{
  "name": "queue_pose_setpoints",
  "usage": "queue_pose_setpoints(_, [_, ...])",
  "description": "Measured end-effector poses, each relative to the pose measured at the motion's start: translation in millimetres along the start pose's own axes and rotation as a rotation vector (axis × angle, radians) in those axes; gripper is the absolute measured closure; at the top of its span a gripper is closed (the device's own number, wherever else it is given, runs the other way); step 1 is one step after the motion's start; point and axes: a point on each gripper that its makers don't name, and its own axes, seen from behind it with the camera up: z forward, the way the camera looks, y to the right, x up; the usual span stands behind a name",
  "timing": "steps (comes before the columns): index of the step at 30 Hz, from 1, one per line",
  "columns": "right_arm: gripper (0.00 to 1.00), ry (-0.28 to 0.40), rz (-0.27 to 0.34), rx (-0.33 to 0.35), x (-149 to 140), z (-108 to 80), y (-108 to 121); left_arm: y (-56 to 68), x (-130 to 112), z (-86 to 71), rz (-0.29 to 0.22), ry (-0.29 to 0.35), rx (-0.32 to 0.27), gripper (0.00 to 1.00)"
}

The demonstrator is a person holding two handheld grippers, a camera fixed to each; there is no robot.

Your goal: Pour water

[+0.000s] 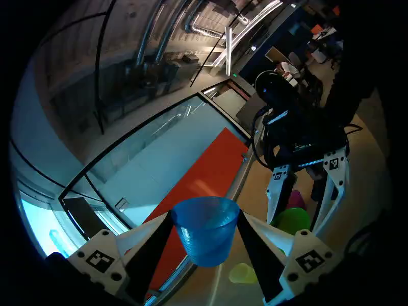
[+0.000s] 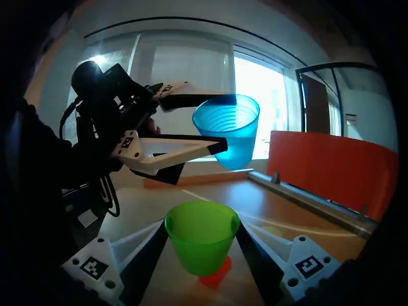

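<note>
A translucent blue cup (image 1: 205, 239) sits between the fingers of my left gripper (image 1: 205, 219), which is shut on it. In the right gripper view this left gripper (image 2: 229, 122), held by a dark-sleeved arm, carries the blue cup (image 2: 228, 130) tilted, above and beyond the green cup. My right gripper (image 2: 202, 224) is shut on that green cup (image 2: 202, 245), held upright over the wooden table (image 2: 285, 209). In the left gripper view the right gripper (image 1: 297, 224) and green cup (image 1: 291, 218) lie lower right. I cannot tell whether either cup holds water.
An orange-red cup (image 2: 217, 276) stands on the table under the green cup. A yellow cup (image 1: 242, 274) and a magenta one (image 1: 297, 199) also sit on the table. An orange panel (image 2: 331, 168) on a metal rail borders the table, with bright windows behind.
</note>
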Motion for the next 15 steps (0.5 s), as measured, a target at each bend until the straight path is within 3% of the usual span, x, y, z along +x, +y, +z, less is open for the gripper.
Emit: queue_pose_setpoints(15, [0.08,-0.003,-0.004,0.000,0.7,0.1,-0.8,-1.6,2.9,0.7,0.056,0.015,0.005,0.12])
